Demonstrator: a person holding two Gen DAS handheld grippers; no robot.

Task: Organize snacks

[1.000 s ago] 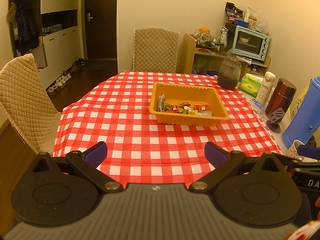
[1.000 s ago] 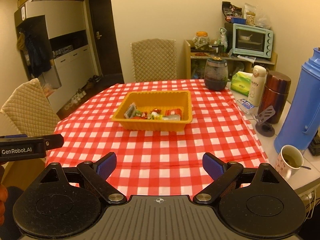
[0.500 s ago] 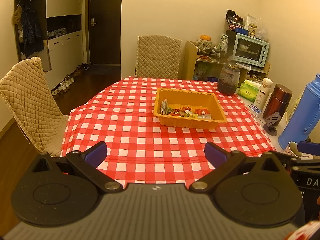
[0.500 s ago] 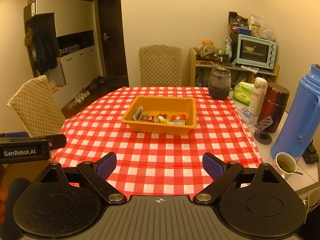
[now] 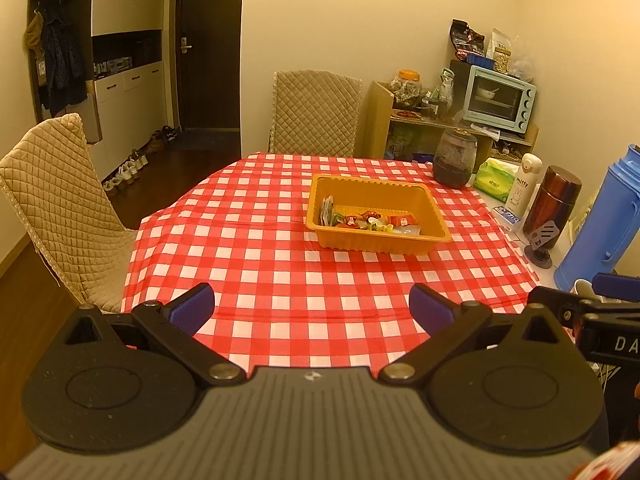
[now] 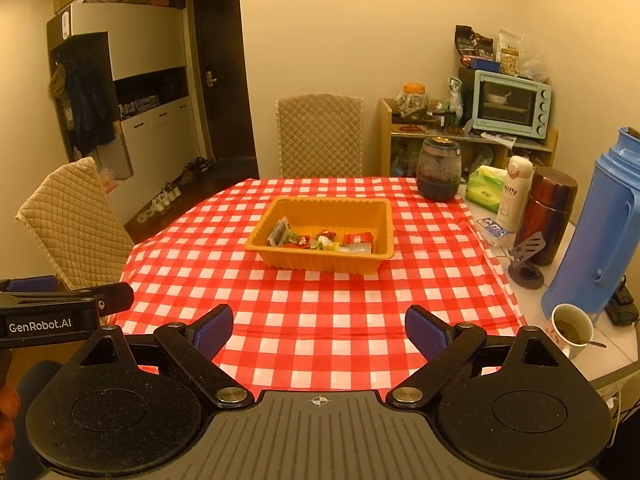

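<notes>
An orange plastic tray (image 5: 434, 216) (image 6: 382, 216) stands mid-table on the red checked tablecloth (image 5: 280, 256) (image 6: 320, 300). Several small wrapped snacks (image 5: 368, 220) (image 6: 324, 240) lie along its near side. My left gripper (image 5: 312, 308) hovers over the table's near edge, open, with nothing between its blue pads. My right gripper (image 6: 319, 330) sits beside it at the same distance from the tray, open and empty too. Each gripper shows at the edge of the other's view.
Along the right table edge stand a dark jar (image 6: 439, 170), tissue pack (image 6: 484, 188), white bottle (image 6: 514, 192), brown flask (image 6: 548, 216), blue thermos (image 6: 592, 232) and a cup of tea (image 6: 570, 330). Quilted chairs (image 6: 76, 224) (image 6: 320, 136) stand left and behind. A shelf with a toaster oven (image 6: 512, 104) is at back right.
Both grippers have drawn back and slightly up from the tray, which now looks smaller and farther away. Their jaws have stayed open.
</notes>
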